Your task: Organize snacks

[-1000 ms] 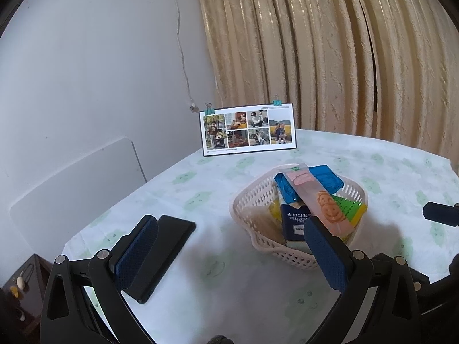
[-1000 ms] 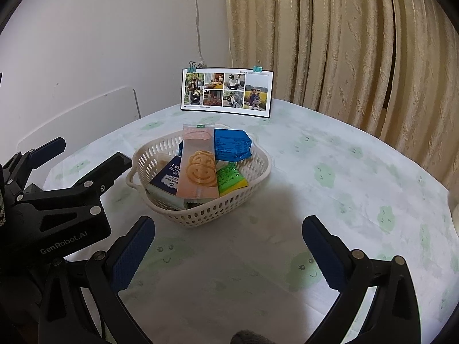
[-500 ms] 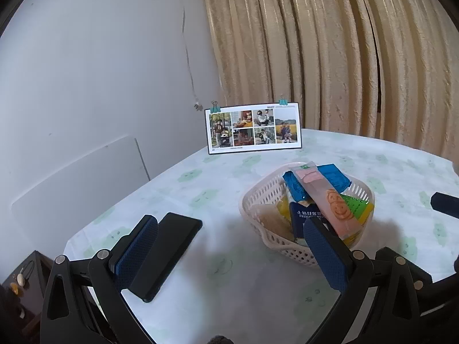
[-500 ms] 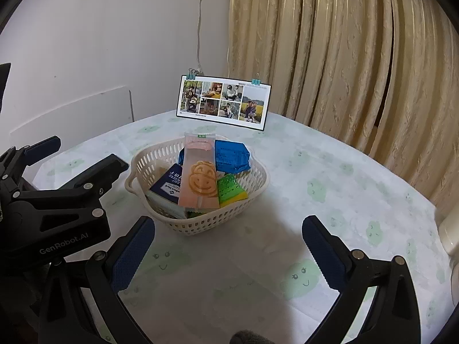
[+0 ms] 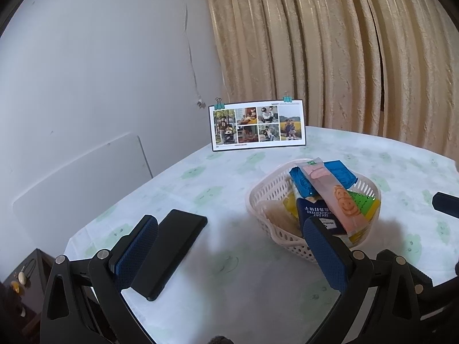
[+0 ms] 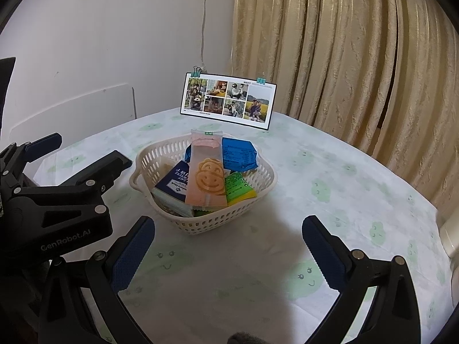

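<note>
The white basket (image 6: 200, 223) sits mid-table (image 6: 330, 172), stiff and light I judge, holding every snack. On top lies the pink smiley-face packet (image 6: 205, 182): thin, crinkly, probably slippery, so I'd pinch its near sealed edge. My left gripper (image 5: 229, 246) and right gripper (image 6: 228, 246) hang spread wide, holding nothing.

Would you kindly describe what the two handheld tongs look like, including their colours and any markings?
Both are matte black plastic frames with silver rivets and two angular fingers lined with textured blue pads. The right tongs fill the foreground of their own camera. The left tongs, seen from the side in the right wrist view, carry white "GenRobot.AI" lettering on the body. No cables, hands or sleeves are visible.
</note>
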Demonstrator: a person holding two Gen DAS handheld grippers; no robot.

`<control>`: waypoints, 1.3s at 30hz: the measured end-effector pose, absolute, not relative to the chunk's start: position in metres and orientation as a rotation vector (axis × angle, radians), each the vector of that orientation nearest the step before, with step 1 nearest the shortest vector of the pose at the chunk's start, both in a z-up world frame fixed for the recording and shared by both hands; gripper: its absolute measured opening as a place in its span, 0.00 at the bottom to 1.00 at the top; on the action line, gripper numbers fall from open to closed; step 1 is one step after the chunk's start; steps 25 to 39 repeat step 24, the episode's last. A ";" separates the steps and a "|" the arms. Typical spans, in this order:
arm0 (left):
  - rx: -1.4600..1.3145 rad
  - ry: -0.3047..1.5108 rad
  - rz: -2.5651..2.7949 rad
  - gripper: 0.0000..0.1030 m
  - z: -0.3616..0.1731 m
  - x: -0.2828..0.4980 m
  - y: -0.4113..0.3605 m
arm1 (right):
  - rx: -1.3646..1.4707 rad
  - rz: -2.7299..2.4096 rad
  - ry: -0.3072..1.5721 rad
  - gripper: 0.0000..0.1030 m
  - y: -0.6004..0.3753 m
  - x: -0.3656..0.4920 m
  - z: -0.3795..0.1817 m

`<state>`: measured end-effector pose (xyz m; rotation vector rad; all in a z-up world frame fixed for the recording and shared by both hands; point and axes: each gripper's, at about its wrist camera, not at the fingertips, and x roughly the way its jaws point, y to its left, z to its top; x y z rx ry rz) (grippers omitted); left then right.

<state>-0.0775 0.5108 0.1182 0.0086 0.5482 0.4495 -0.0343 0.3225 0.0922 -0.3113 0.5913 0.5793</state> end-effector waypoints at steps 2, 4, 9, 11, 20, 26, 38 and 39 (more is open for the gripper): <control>0.009 0.548 0.450 0.98 0.118 -0.078 0.510 | -0.311 0.581 0.593 0.99 0.323 -0.034 0.091; 0.008 0.548 0.450 0.98 0.118 -0.078 0.509 | -0.309 0.583 0.597 0.99 0.323 -0.034 0.090; 0.010 0.549 0.450 0.98 0.118 -0.078 0.511 | -0.306 0.584 0.600 0.99 0.325 -0.033 0.089; 0.009 0.548 0.450 0.98 0.118 -0.079 0.509 | -0.307 0.584 0.597 0.99 0.325 -0.033 0.089; 0.010 0.549 0.450 0.98 0.118 -0.078 0.510 | -0.315 0.590 0.570 0.99 0.325 -0.037 0.087; 0.013 0.548 0.448 0.98 0.116 -0.081 0.508 | -0.315 0.587 0.576 0.99 0.324 -0.037 0.087; 0.013 0.548 0.448 0.98 0.116 -0.081 0.508 | -0.315 0.587 0.576 0.99 0.324 -0.037 0.087; 0.013 0.548 0.448 0.98 0.116 -0.081 0.508 | -0.315 0.587 0.576 0.99 0.324 -0.037 0.087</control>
